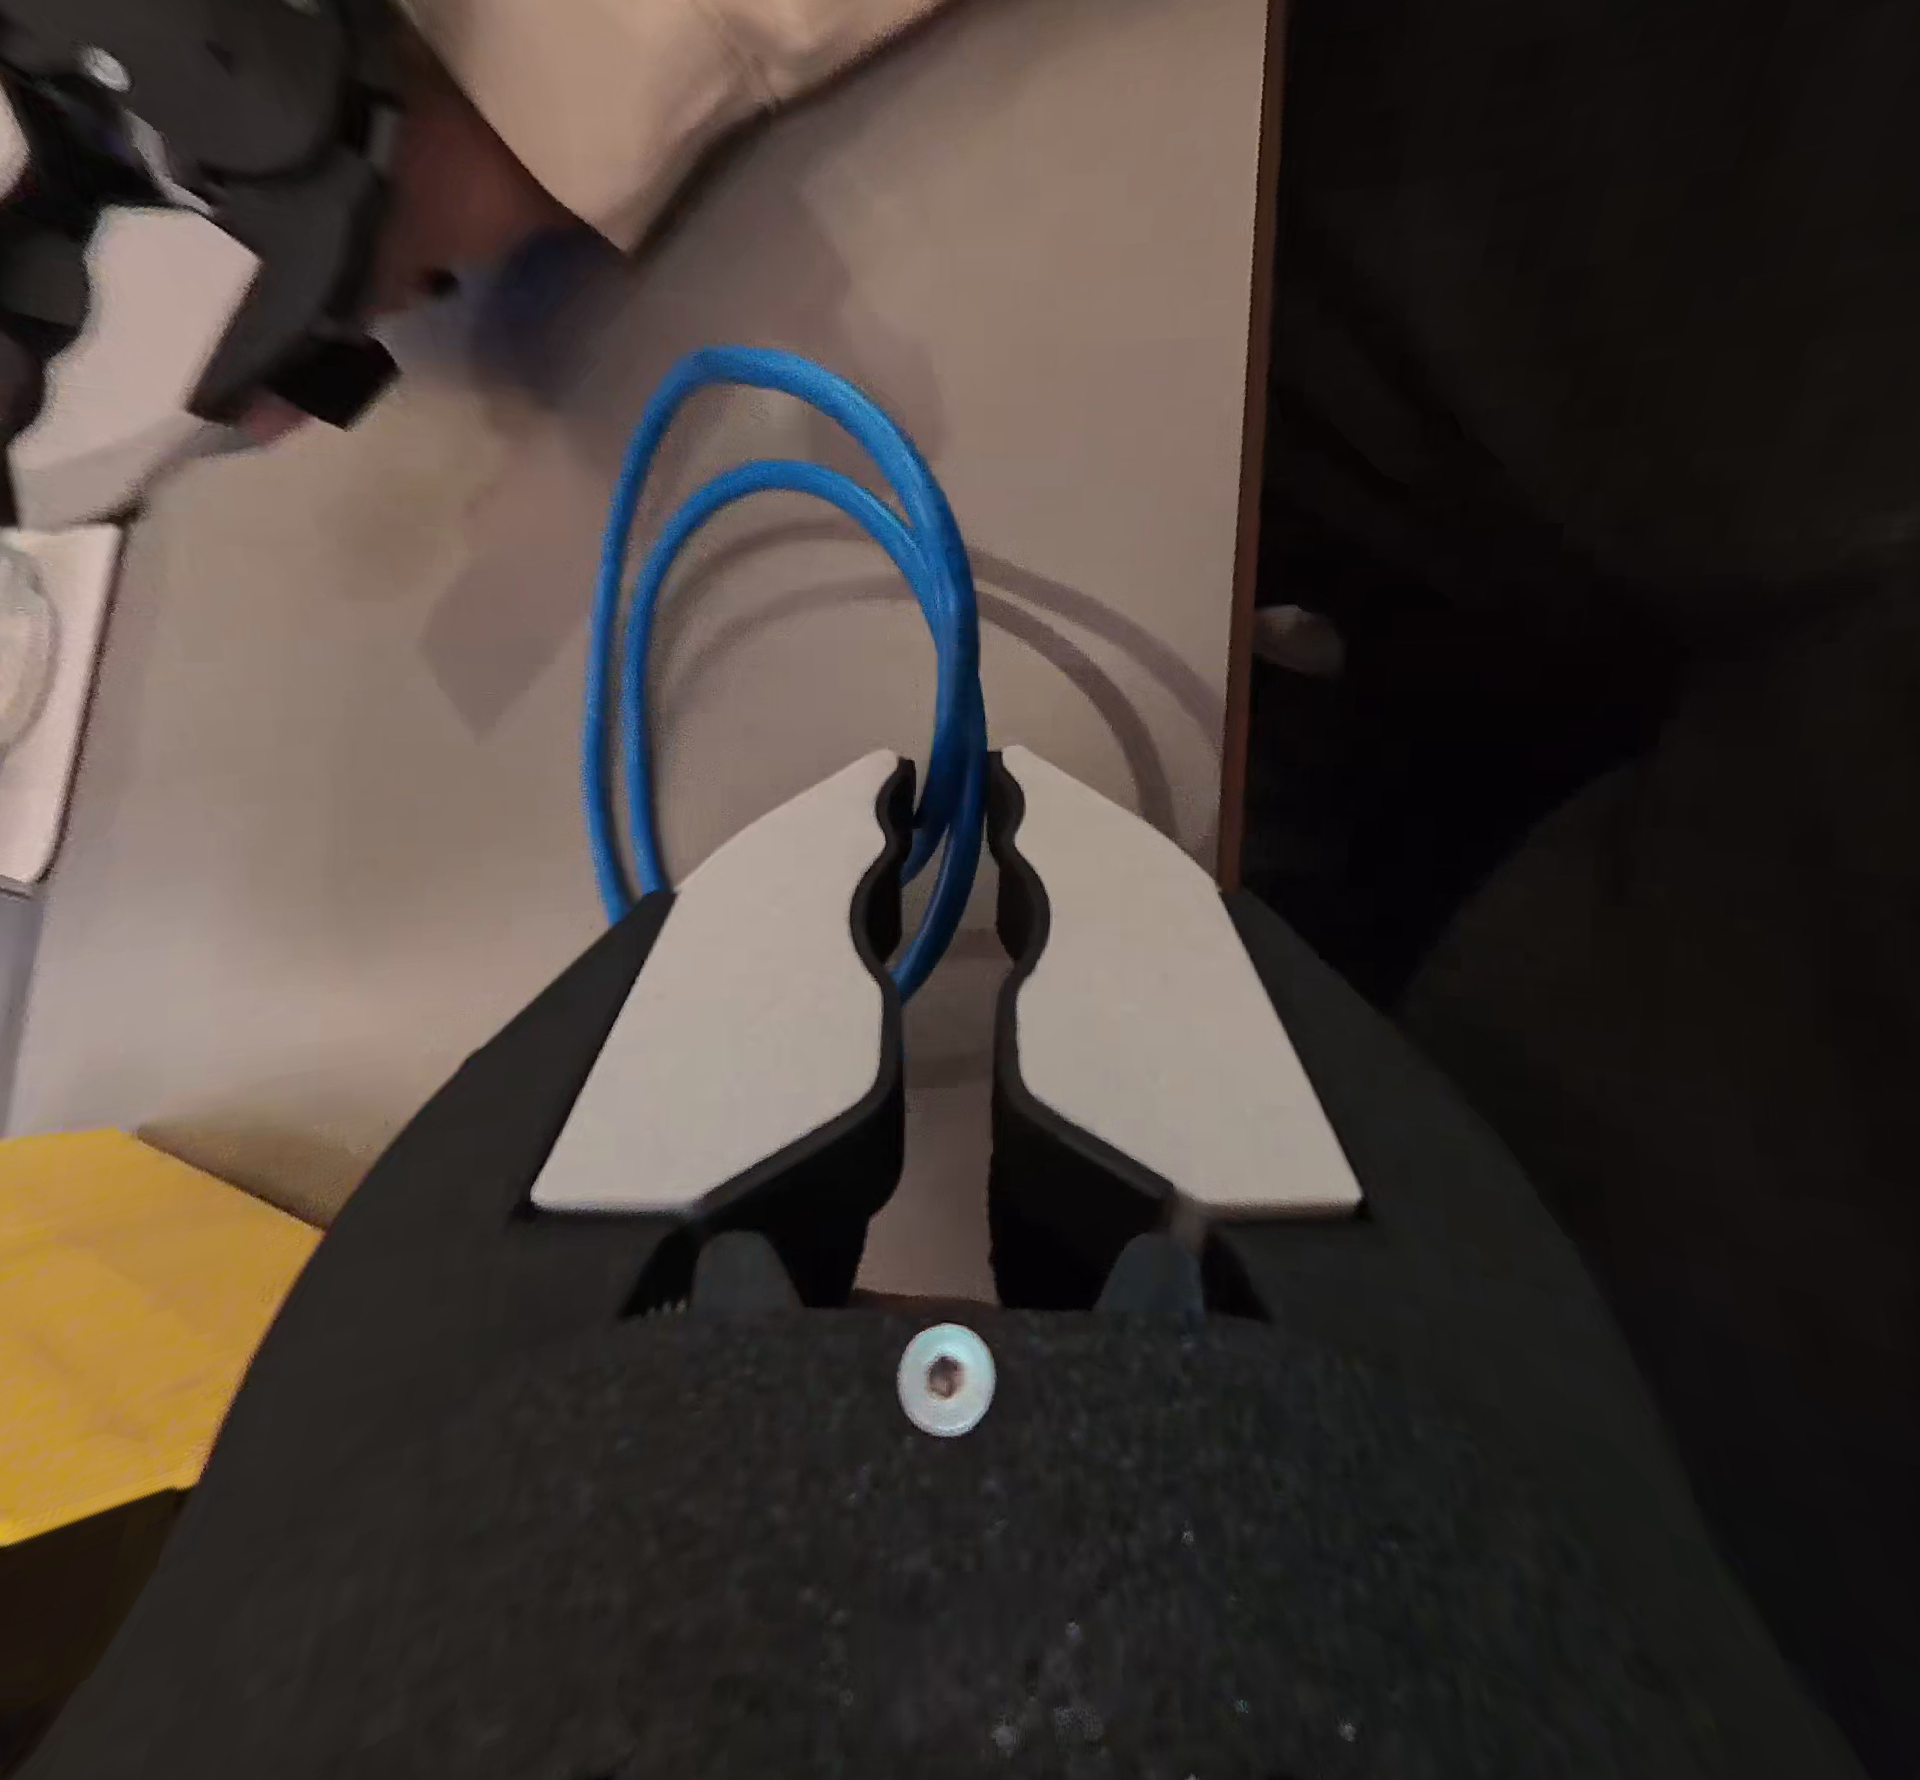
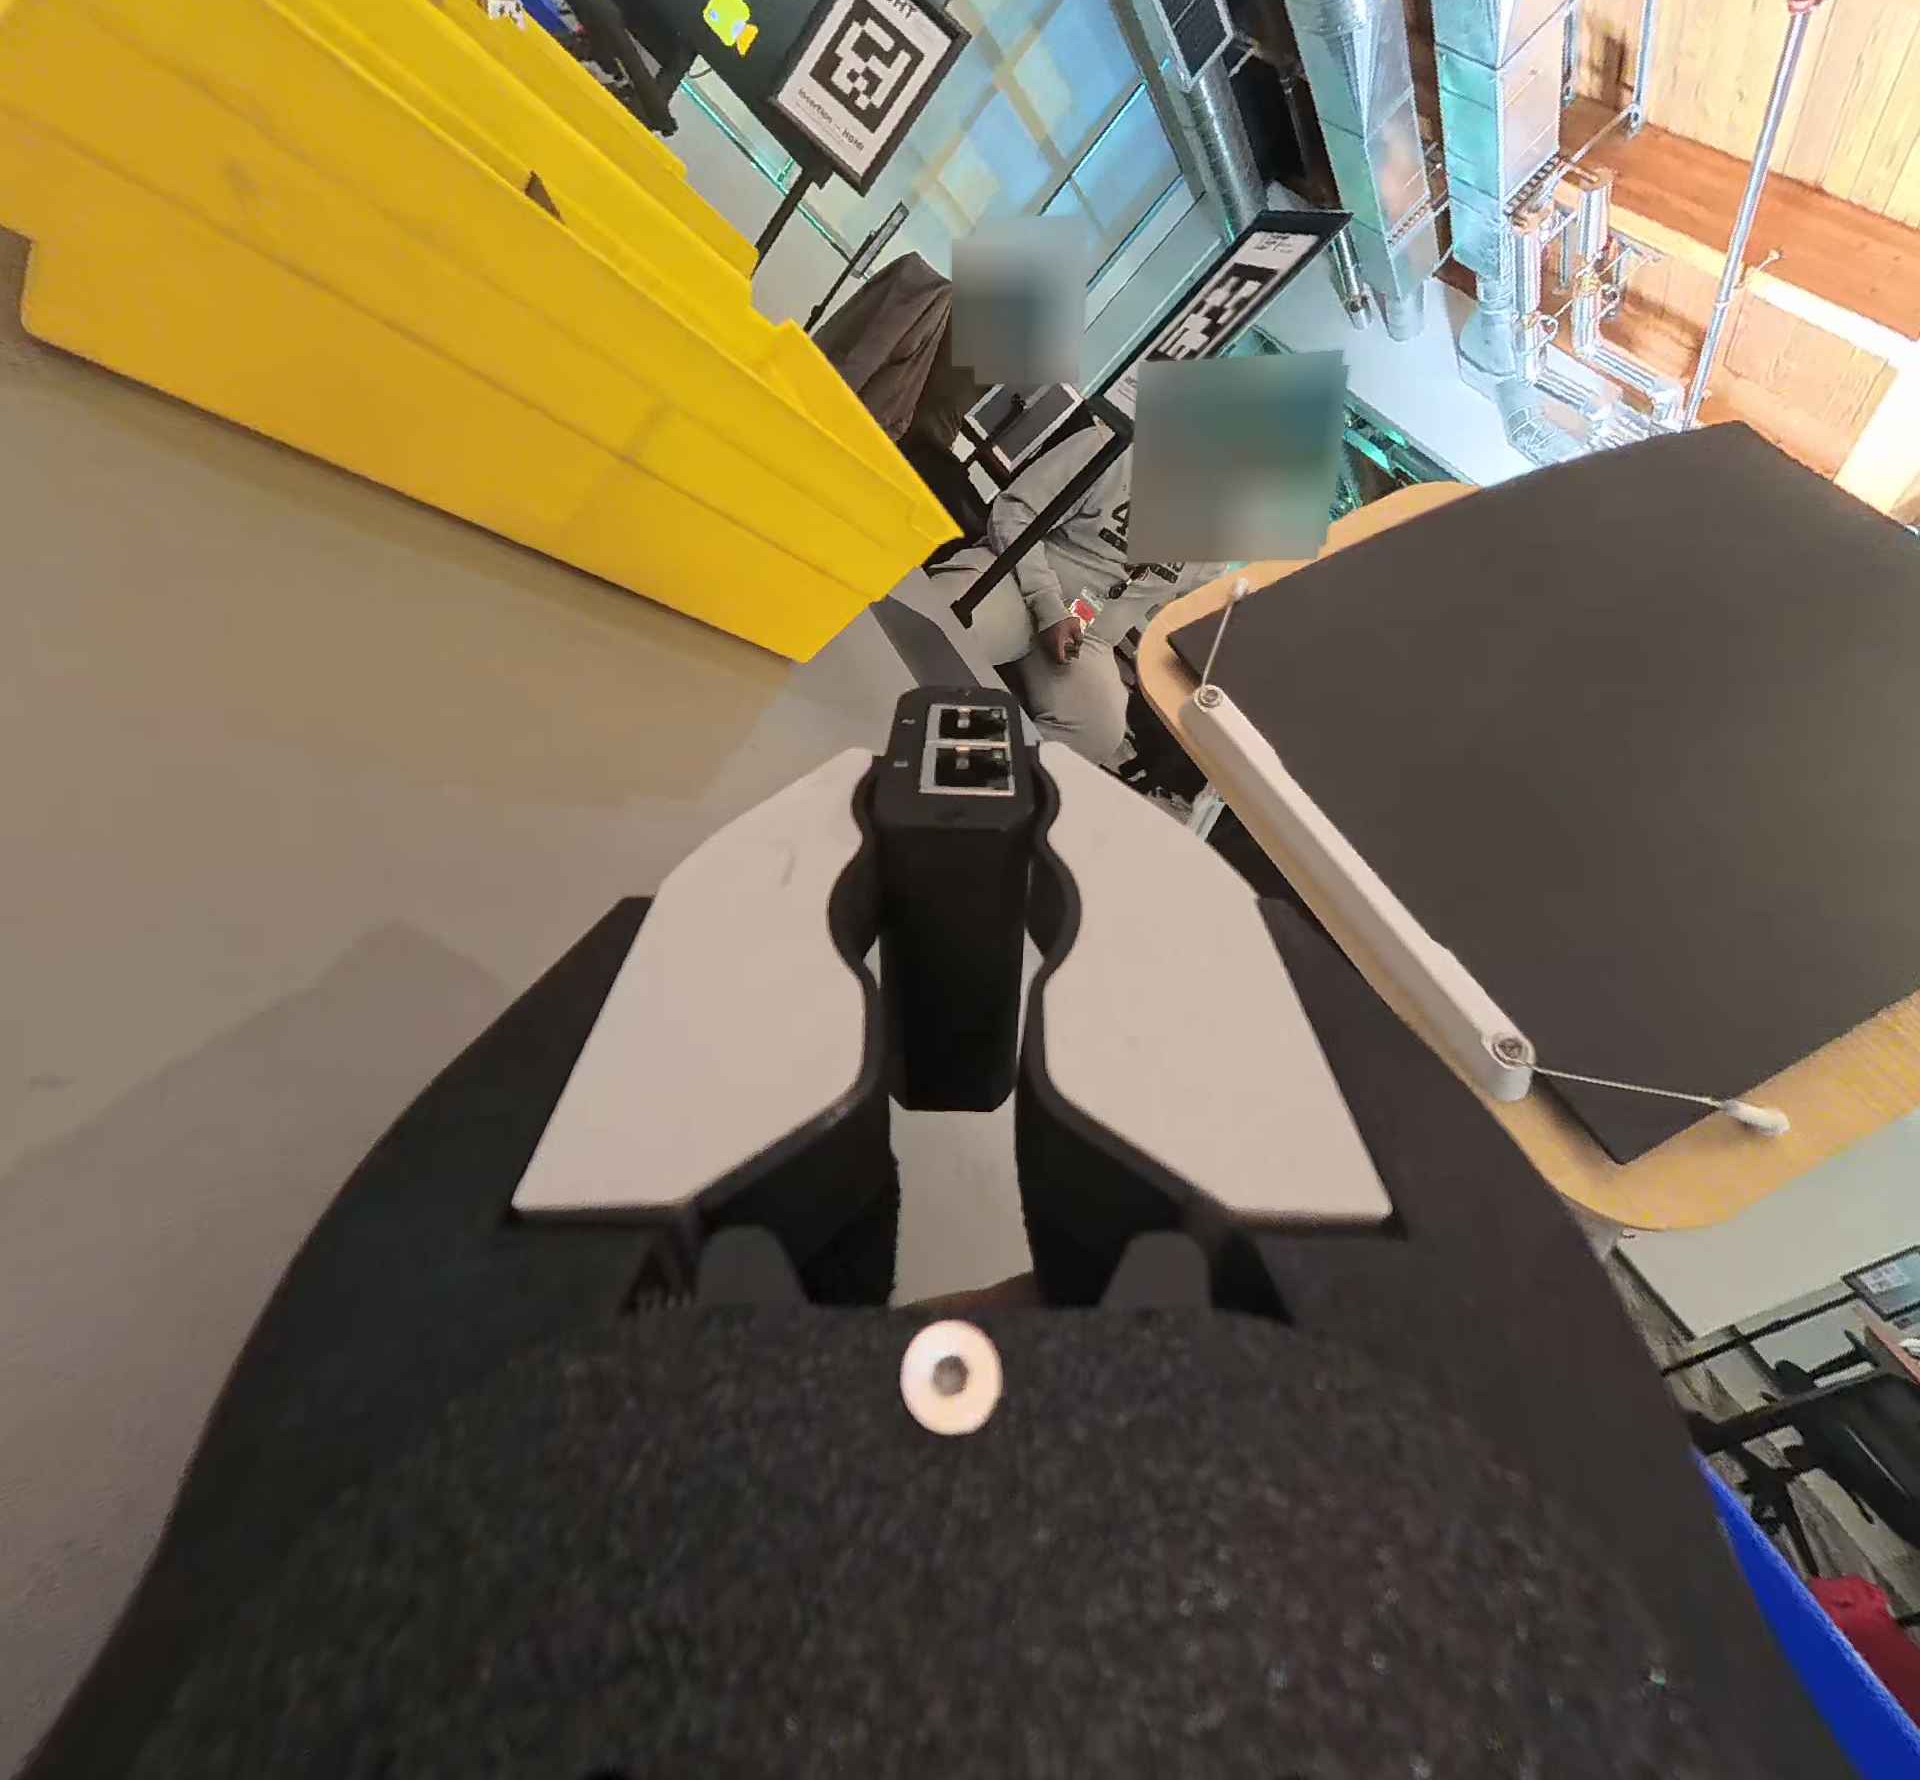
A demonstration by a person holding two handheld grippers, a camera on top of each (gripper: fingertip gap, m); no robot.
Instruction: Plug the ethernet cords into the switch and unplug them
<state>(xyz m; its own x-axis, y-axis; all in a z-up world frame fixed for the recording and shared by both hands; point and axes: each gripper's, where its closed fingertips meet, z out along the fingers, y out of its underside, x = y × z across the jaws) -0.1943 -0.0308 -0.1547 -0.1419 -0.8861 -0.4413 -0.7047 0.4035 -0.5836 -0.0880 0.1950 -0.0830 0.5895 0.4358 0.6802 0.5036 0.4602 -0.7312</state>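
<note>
my right gripper (image 2: 951, 774) pinches the switch (image 2: 951, 909), a small black box, by its long sides, raised above the table (image 2: 260, 743); two empty ports face away from me. it looks light, rigid and smooth, so i judge a side grip safest. my left gripper (image 1: 948, 795) has fingers narrowly apart around the blue ethernet cord (image 1: 779, 608), whose thin springy loops arch over the tabletop; whether they actually clamp it, i cannot tell. no plug shows.

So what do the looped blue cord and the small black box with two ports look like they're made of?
Looped blue cord: probably a rubbery plastic jacket, smooth with a slight sheen, bending freely into loops.
Small black box with two ports: apparently hard matte plastic with crisp moulded edges; the ports show metallic-looking insides.
</note>
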